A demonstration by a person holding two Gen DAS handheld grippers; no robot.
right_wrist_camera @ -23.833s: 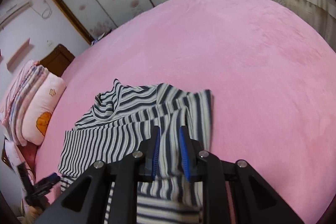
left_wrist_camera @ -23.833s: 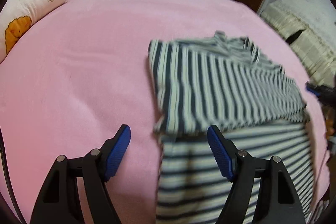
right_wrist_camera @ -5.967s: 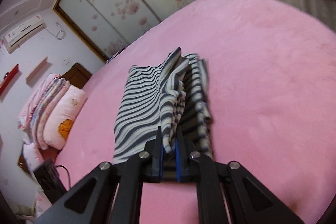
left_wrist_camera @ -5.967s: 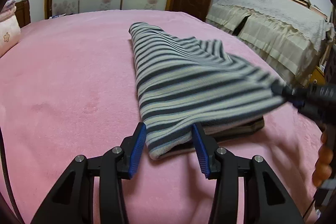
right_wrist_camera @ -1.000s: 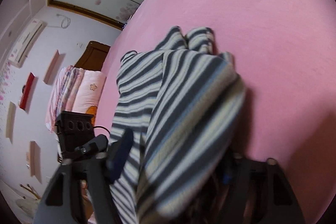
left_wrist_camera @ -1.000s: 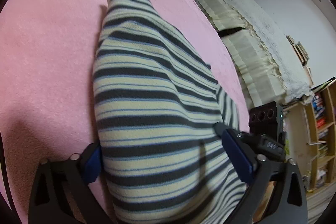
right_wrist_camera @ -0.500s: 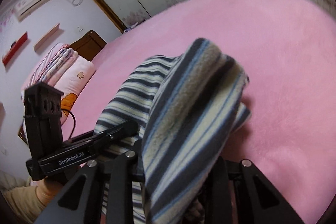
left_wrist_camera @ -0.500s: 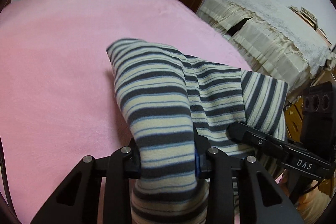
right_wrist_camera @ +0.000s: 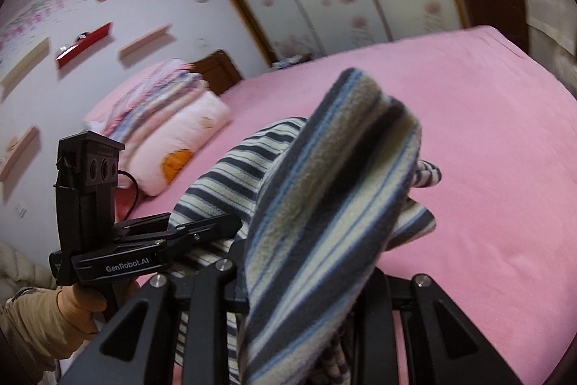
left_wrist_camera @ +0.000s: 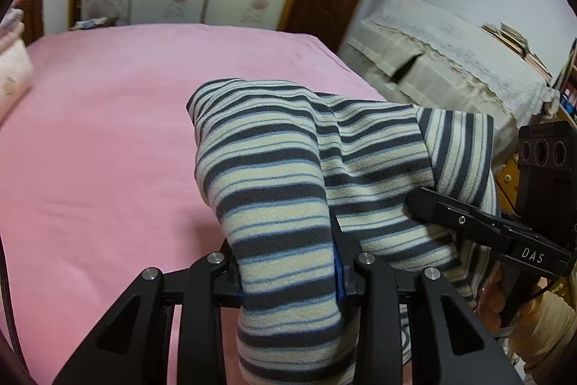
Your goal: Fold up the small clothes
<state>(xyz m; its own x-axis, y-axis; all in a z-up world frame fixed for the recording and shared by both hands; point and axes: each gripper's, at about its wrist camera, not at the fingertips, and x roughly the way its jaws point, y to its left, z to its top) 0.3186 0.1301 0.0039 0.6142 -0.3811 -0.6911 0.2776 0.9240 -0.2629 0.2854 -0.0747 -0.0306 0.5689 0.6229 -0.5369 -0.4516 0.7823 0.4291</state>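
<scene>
In the left wrist view, the left gripper (left_wrist_camera: 288, 271), a black two-finger tool with blue pads, is squeezed onto a thick fold of the soft fleece top with dark grey, cream and blue stripes (left_wrist_camera: 285, 175). The top bulges up over the fingers and is lifted above the big bed with the pink fuzzy cover (left_wrist_camera: 108, 139). To the right, the black right gripper (left_wrist_camera: 418, 201) bites another part of the same top, and a hand in a tan sleeve (left_wrist_camera: 537, 320) holds that tool. In the right wrist view, the right gripper (right_wrist_camera: 306, 280) is pinched onto a bunched-up fold of the striped top (right_wrist_camera: 324, 204), which hides the pads. The top hangs over the pink bed (right_wrist_camera: 487, 150). On the left, the left gripper (right_wrist_camera: 230, 222) grips the far part of the cloth. A pale pillow with an orange picture (right_wrist_camera: 176, 147) lies at the head of the bed.
</scene>
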